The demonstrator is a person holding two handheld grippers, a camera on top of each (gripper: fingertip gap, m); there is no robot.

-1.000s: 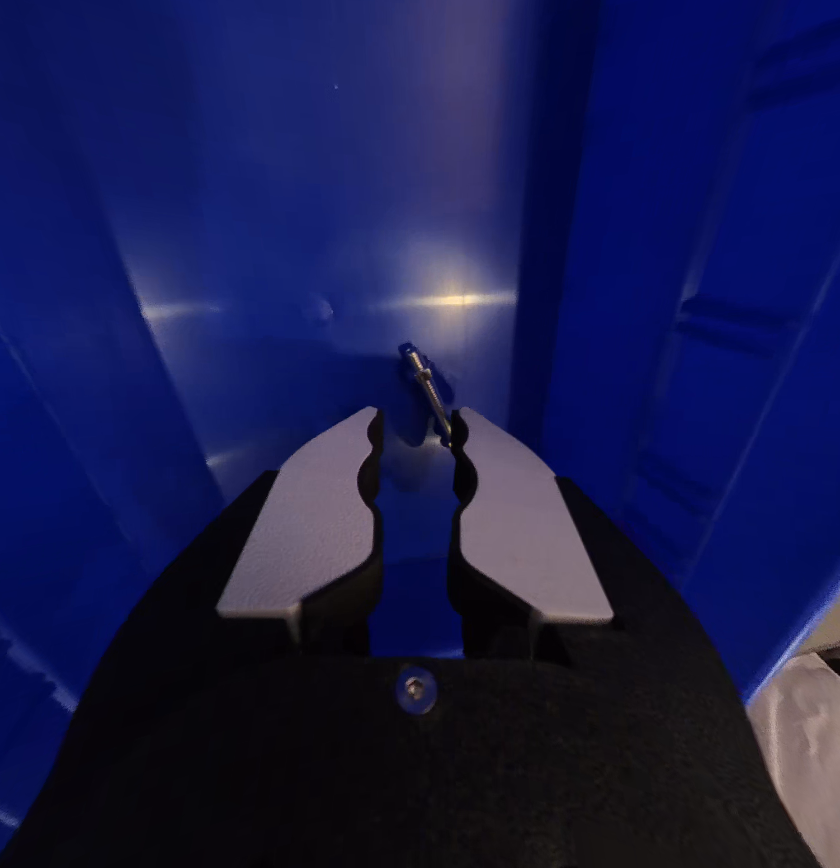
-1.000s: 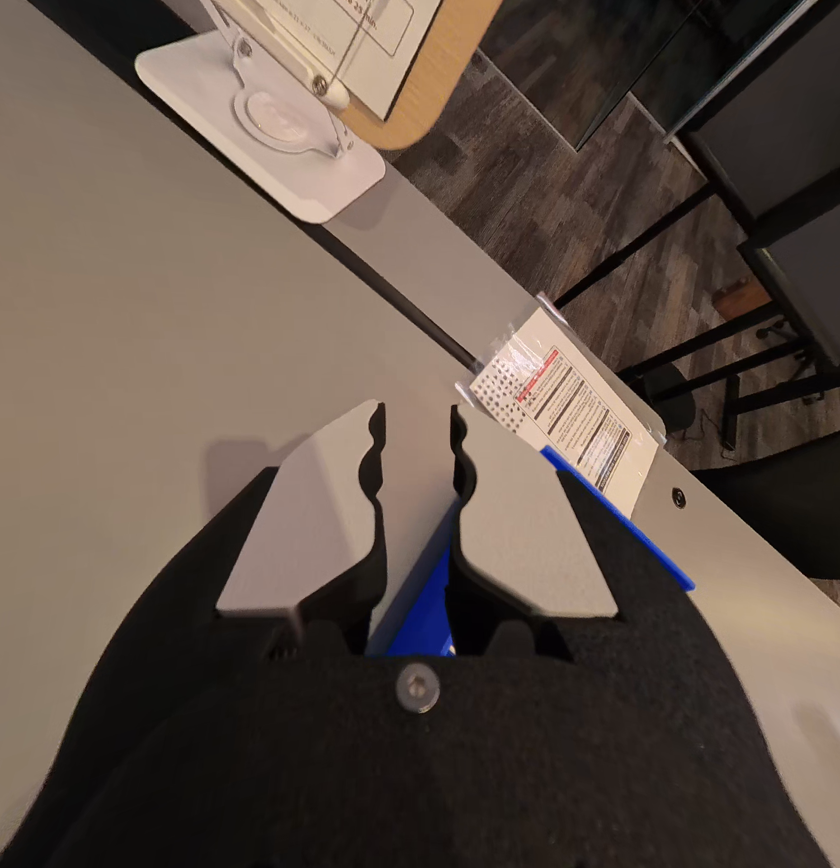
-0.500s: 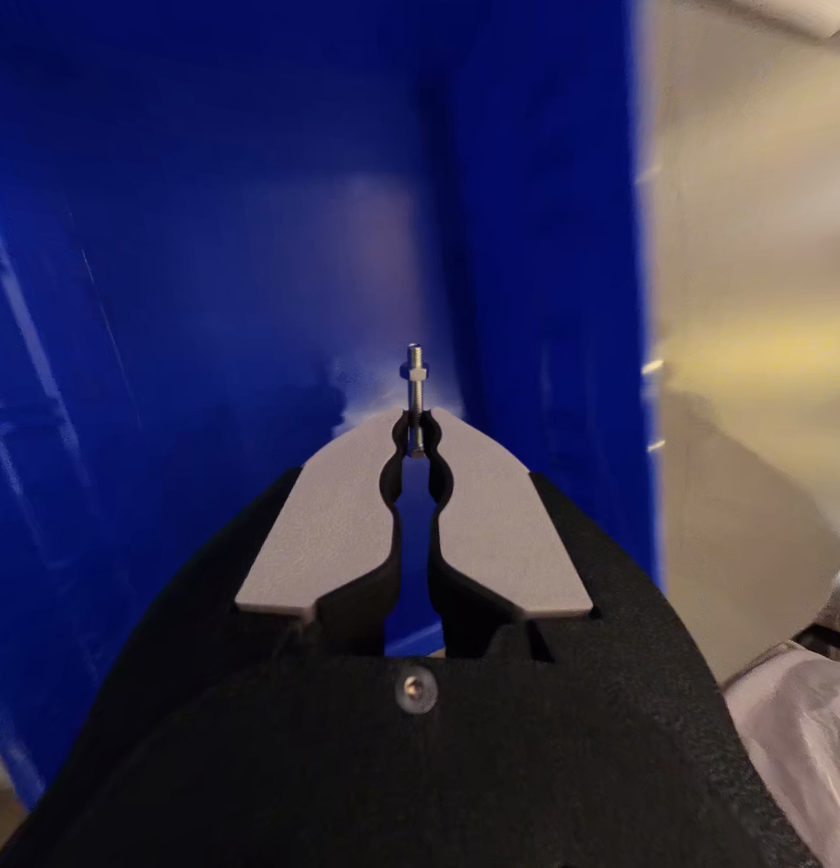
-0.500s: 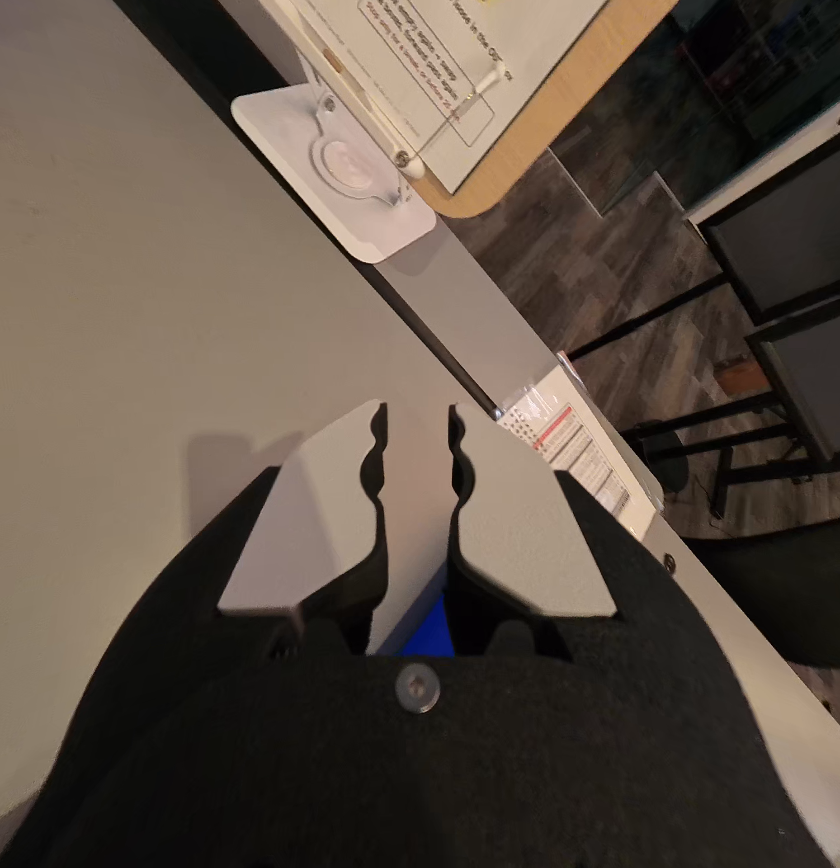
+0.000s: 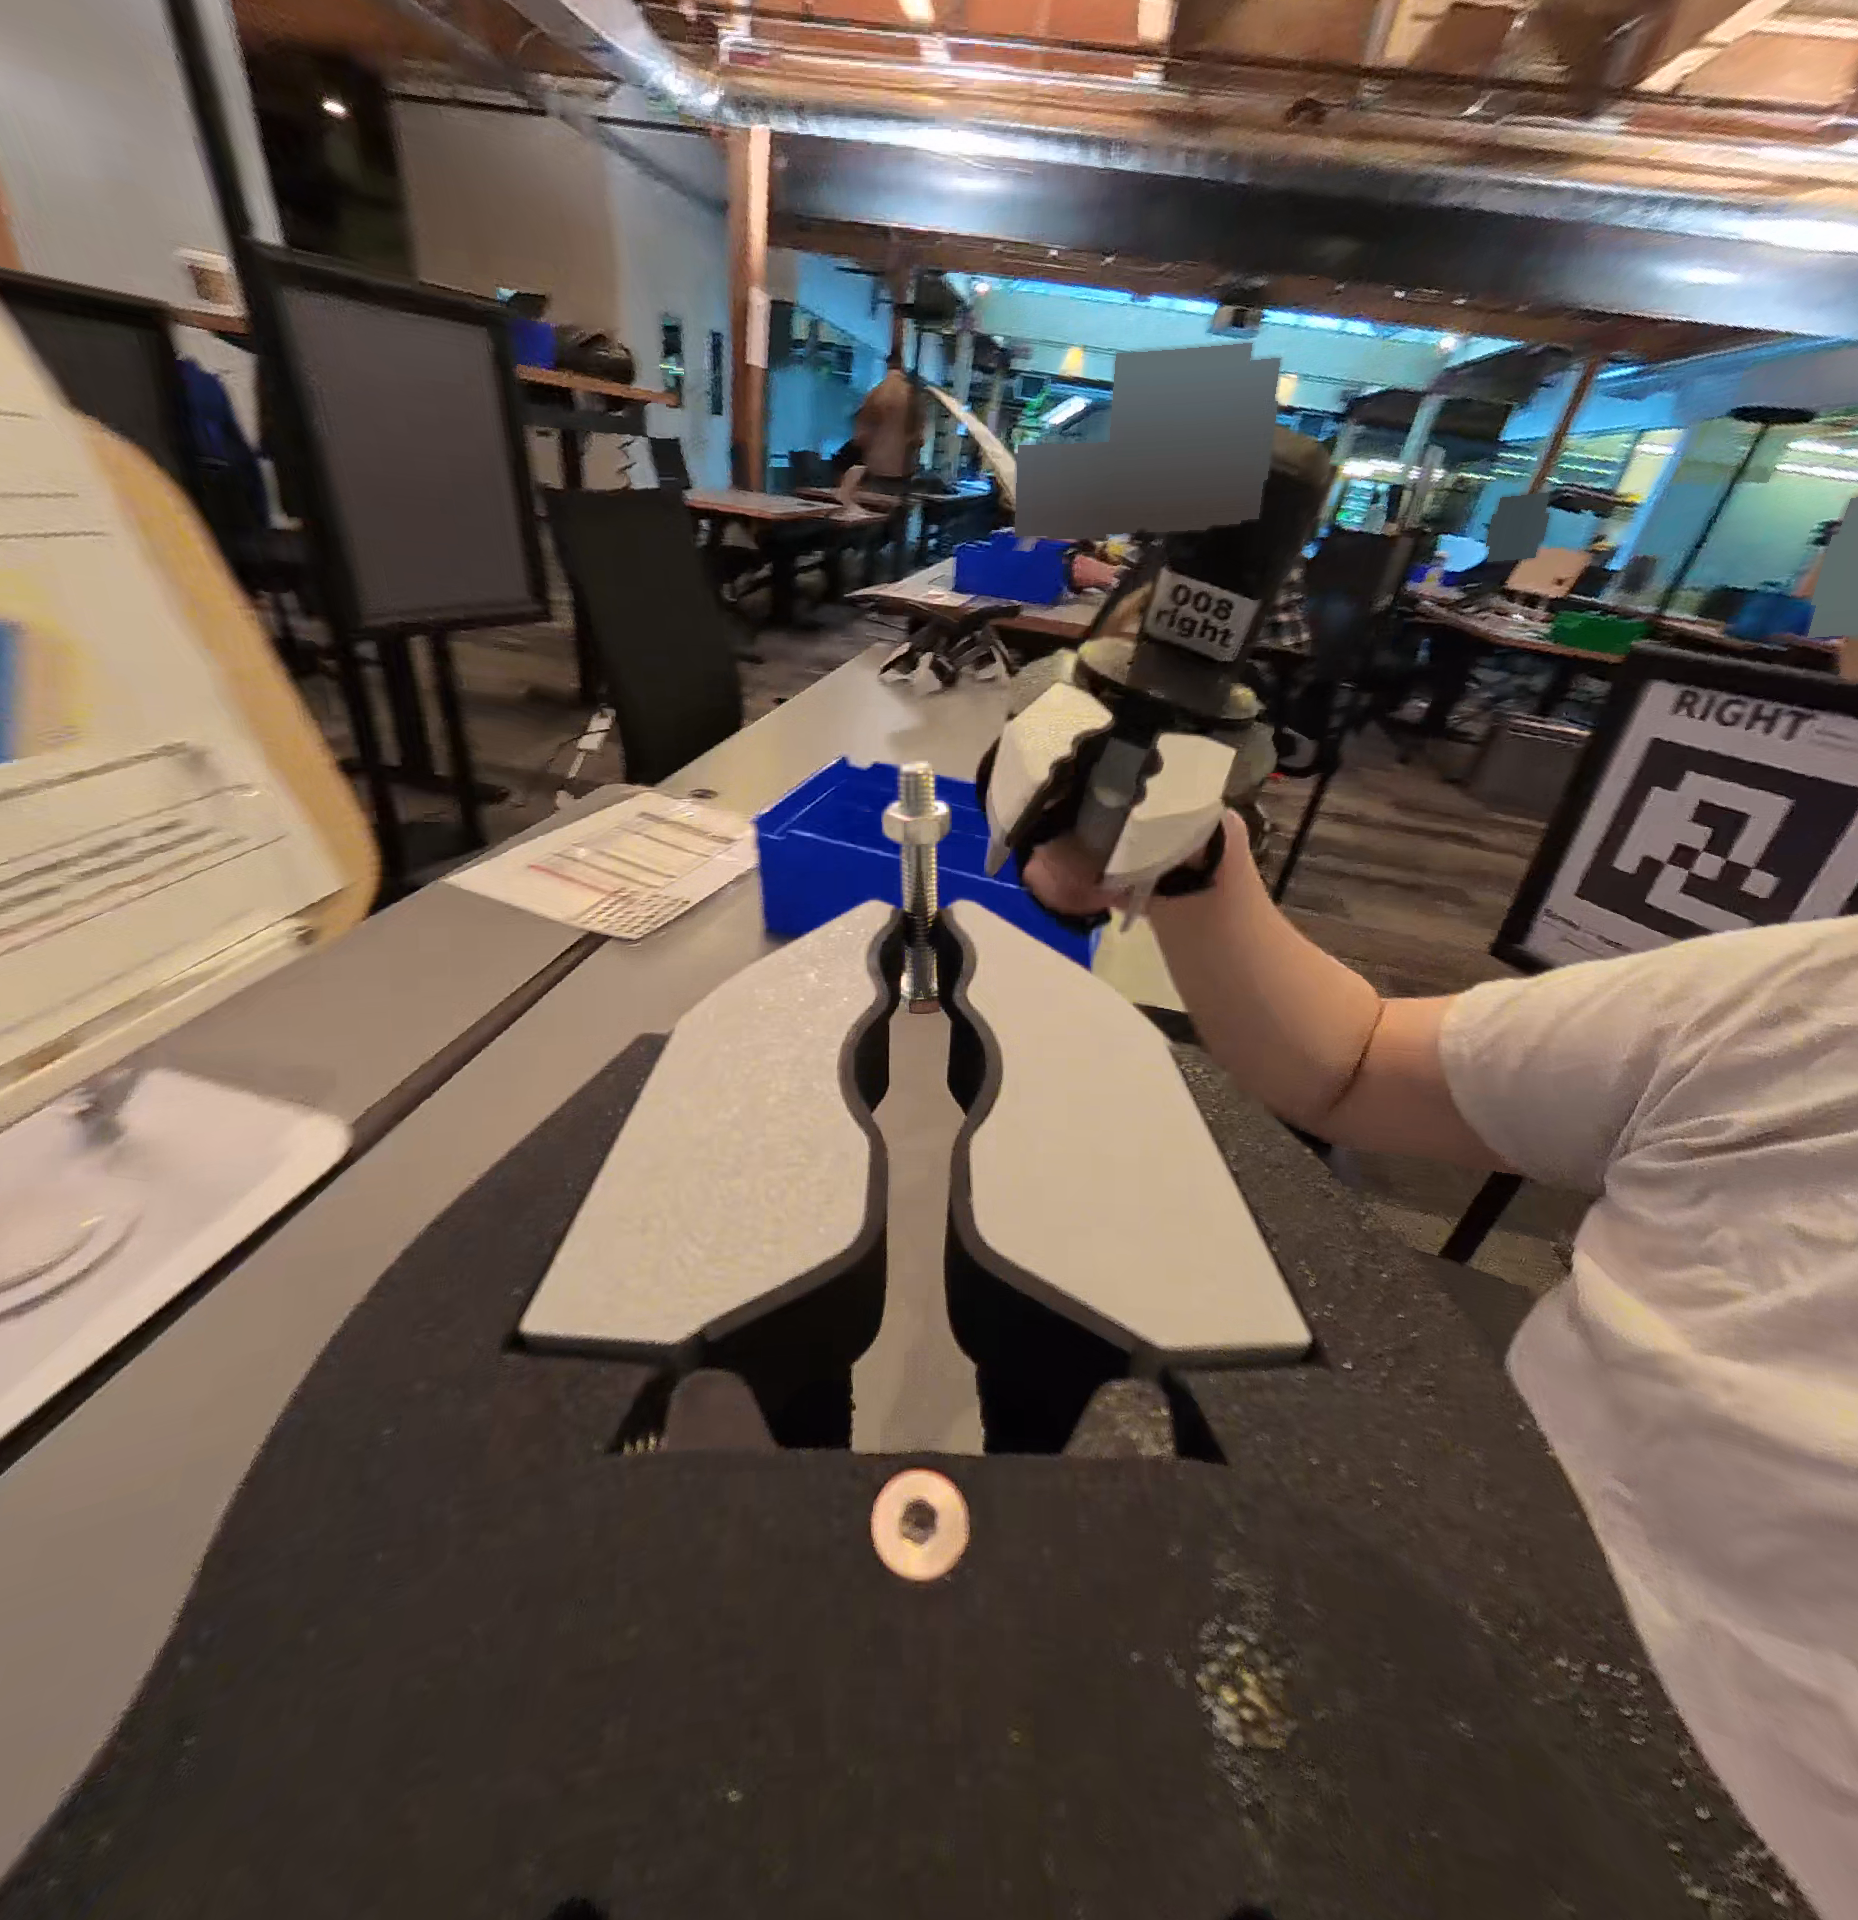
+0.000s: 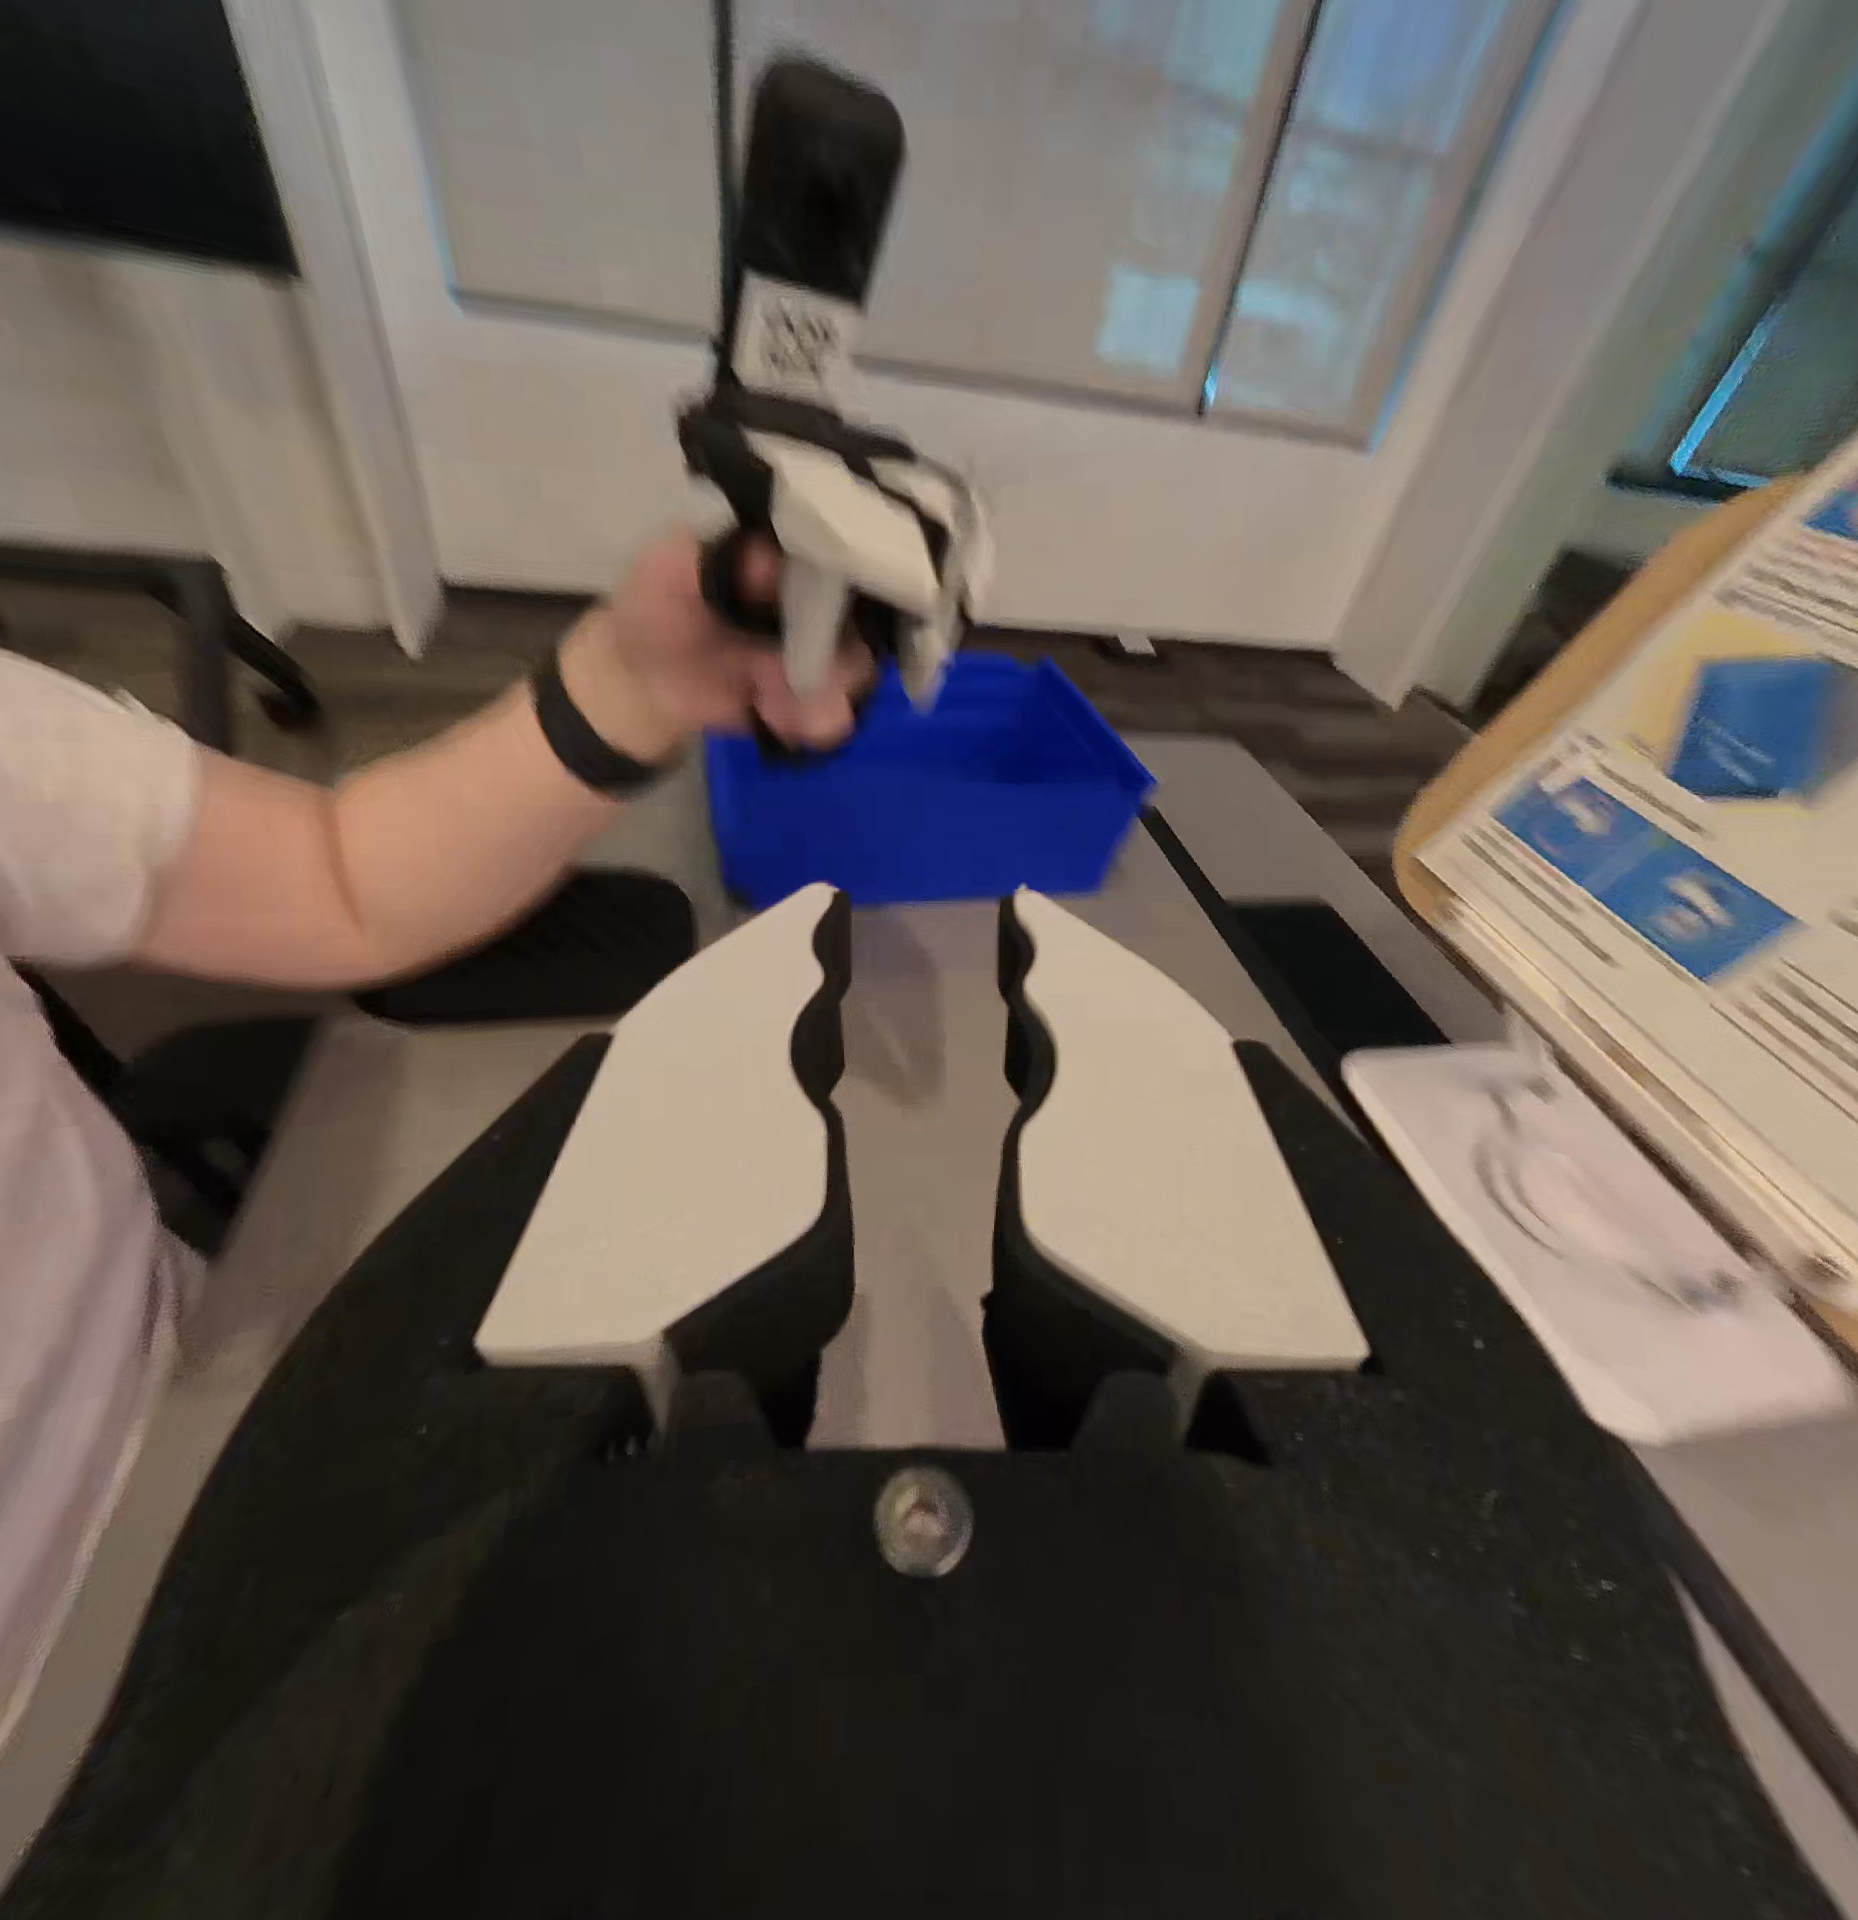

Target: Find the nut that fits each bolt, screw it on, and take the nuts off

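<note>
With the left hand-held gripper (image 5: 920,925) clamped on the bolt (image 5: 919,883) upright above the surface (image 5: 551,1049), the empty, parted right hand-held gripper (image 6: 920,920) should pinch the nut (image 5: 916,826) squarely before unscrewing.

Each gripper has a matte black, grainy body shaped like a wide fan, with one silver hex-socket screw (image 5: 920,1525) centred below the finger slot. The left gripper (image 5: 917,914) and right gripper (image 6: 920,909) both carry two pale grey, flat fingers (image 5: 738,1143) with wavy, black-lined inner edges. Seen beyond the left gripper, the right one has a black handle bearing a white label (image 5: 1200,620). The person wears a white short-sleeved shirt (image 5: 1673,1195) and a black wristband (image 6: 582,732).
</note>
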